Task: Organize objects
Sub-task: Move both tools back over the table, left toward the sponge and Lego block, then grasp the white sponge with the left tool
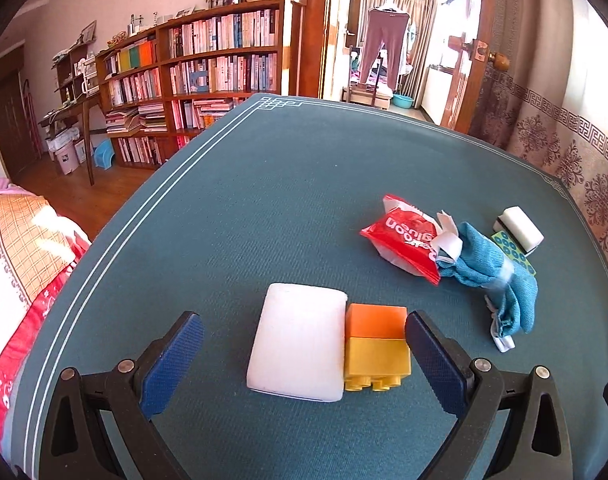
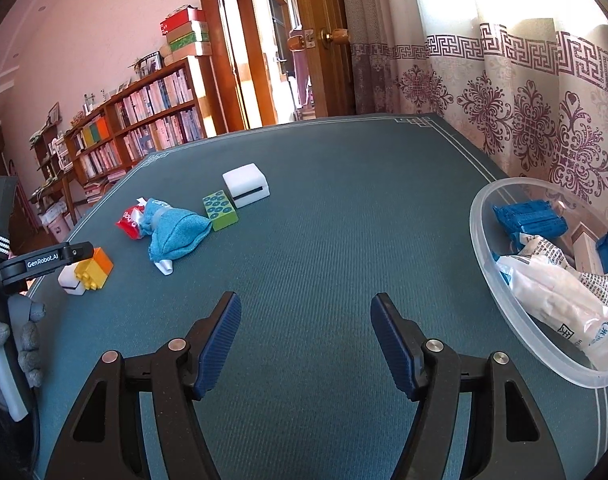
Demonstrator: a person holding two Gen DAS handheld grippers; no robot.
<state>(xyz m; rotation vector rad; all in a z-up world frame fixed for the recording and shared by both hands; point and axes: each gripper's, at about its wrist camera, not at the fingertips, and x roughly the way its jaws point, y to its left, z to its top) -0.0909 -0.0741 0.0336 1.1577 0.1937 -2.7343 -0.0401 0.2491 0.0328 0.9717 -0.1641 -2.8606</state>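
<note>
In the left wrist view my left gripper [image 1: 304, 340] is open around a white block [image 1: 297, 346] and an orange-and-yellow toy brick [image 1: 376, 346] lying side by side on the teal table [image 1: 263, 200]. Its right finger [image 1: 436, 364] is close beside the brick. In the right wrist view my right gripper [image 2: 306, 340] is open and empty over bare table. The left gripper [image 2: 79, 252] shows at the left by the same brick [image 2: 93, 269]. A clear plastic bowl [image 2: 500, 280] with blue pieces and a white packet stands at the right.
A red packet [image 1: 402, 240], a blue cloth [image 1: 488, 272], a green dotted brick [image 2: 219, 210] and a white box [image 2: 246, 185] lie in a group on the table. A patterned curtain [image 2: 524, 100] hangs behind the table. A bookshelf [image 1: 207, 80] stands beyond the far edge.
</note>
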